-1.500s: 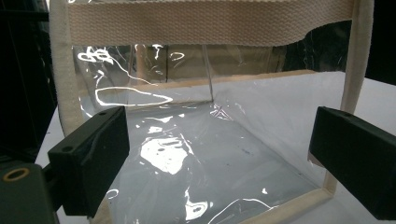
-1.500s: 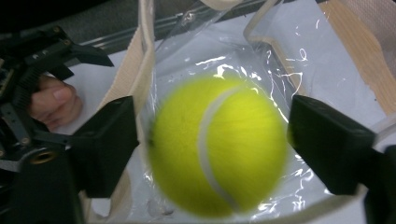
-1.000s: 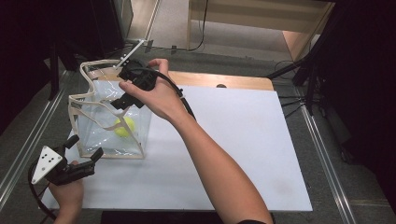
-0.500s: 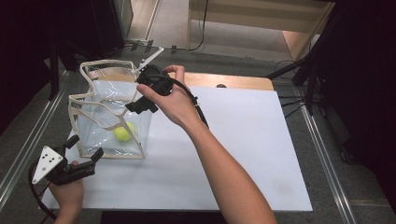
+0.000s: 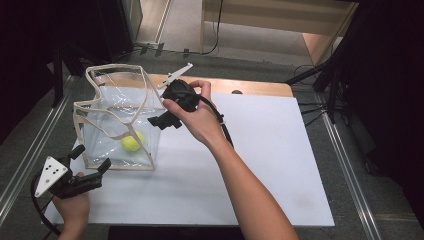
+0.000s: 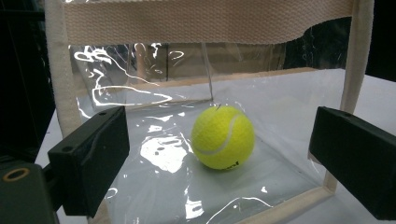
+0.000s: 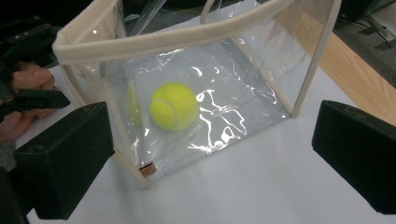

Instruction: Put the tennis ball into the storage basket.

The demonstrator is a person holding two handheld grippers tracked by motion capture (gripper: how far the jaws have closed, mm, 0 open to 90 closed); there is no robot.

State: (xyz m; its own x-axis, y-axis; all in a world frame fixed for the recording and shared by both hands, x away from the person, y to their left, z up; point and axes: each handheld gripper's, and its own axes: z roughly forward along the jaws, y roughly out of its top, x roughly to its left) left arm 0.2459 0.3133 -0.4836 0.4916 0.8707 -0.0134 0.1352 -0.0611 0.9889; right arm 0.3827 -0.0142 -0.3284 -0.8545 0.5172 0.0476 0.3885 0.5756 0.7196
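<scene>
A clear plastic bag (image 5: 117, 117) with cream fabric trim stands open on the white table top (image 5: 260, 165) at the left. A yellow tennis ball (image 5: 131, 143) lies on its bottom, also visible as the ball (image 6: 223, 136) and the ball (image 7: 173, 106) through the clear walls. My right gripper (image 5: 161, 120) hangs beside the bag's right wall, above the table, open and empty, its jaws wide apart in its own view (image 7: 210, 158). My left gripper (image 5: 91, 157) rests open at the bag's near left corner, facing the bag wall (image 6: 219, 158).
The bag's loose cream handles (image 5: 125, 107) arch over its opening. A wooden strip (image 5: 250, 87) runs along the table's far edge. Metal rails (image 5: 30, 150) flank the table on the floor. The white top stretches right of the bag.
My right gripper has drawn back to the right, from over the bag's opening to beside its right wall. The ball has settled slightly nearer. The left gripper has stayed put.
</scene>
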